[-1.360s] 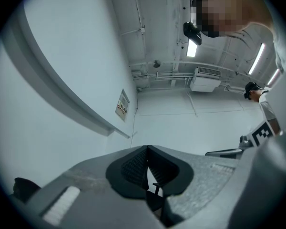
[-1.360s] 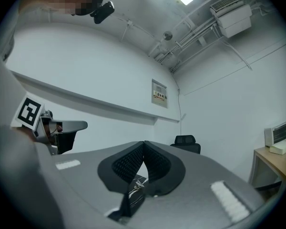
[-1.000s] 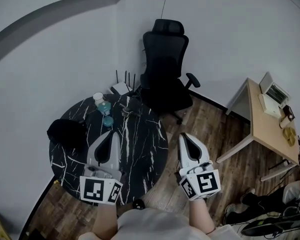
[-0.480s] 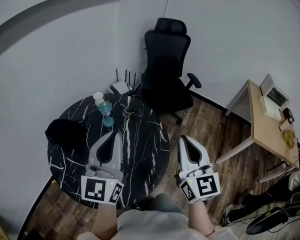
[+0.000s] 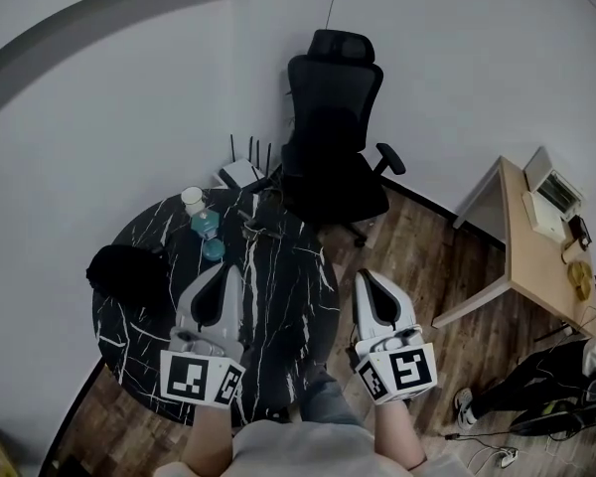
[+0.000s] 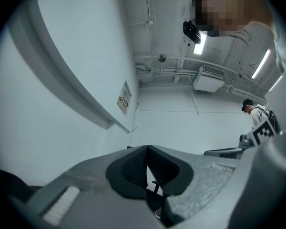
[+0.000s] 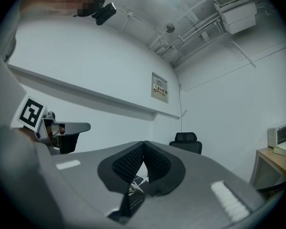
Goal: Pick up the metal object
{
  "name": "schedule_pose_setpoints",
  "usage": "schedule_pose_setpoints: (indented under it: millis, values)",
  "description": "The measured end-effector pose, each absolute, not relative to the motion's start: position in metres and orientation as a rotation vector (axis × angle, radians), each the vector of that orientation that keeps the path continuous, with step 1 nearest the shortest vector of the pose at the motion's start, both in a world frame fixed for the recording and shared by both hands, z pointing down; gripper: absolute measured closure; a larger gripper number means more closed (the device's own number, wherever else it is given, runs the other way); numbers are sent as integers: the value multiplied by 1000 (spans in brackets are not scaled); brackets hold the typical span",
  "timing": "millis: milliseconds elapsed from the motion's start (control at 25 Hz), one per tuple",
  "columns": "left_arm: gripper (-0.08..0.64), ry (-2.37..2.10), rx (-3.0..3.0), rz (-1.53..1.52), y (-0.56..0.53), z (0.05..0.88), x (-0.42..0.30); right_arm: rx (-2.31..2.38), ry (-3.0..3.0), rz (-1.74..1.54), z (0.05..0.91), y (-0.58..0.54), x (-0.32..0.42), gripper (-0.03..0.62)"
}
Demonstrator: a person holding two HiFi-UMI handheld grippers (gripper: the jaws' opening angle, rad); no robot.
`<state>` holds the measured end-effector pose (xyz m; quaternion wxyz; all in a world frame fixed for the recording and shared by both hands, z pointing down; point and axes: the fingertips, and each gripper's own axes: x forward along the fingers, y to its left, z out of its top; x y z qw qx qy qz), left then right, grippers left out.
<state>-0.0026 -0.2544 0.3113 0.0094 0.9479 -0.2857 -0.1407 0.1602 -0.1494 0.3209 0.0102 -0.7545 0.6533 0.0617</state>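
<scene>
> While both grippers are hanging out in front like that, is either one actually holding something?

Nope, both are sitting clenched with nothing in them. The left gripper point(image 5: 227, 267) is showing its pads pressed tip to tip in its own view, with only wall and a sliver of the black chair point(image 5: 333, 137) peeking through below the tips. The right gripper point(image 5: 369, 272) is doing the same, jaws pinched together and a bit of marble tabletop showing underneath.

> So where's the metal object sitting?

It's lying on the round black marble table point(image 5: 278, 306), on the far side near the chair. From the head view I'm only seeing the metal object point(image 5: 259, 230) as a small thin thing, too small to say much more. It's resting just right of a teal bottle point(image 5: 205, 224) and a white cup point(image 5: 193, 198), and well ahead of both grippers.

> And the grippers relative to the table?

The left one is hovering over the near half of the tabletop, pointing toward the bottle. The right one is hanging off the table's right edge, over the wooden floor point(image 5: 427, 266). A black bundle point(image 5: 129, 271) is slumping on the table's left side, and a wooden desk point(image 5: 541, 256) is standing well off to the right.
</scene>
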Motion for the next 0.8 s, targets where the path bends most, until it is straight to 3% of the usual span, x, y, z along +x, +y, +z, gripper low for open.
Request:
schedule_pose_setpoints:
  millis: [800]
  values:
    - [555, -1117, 2863, -344, -340, 335, 57, -2152, 2277, 123, 335, -273, 219, 594]
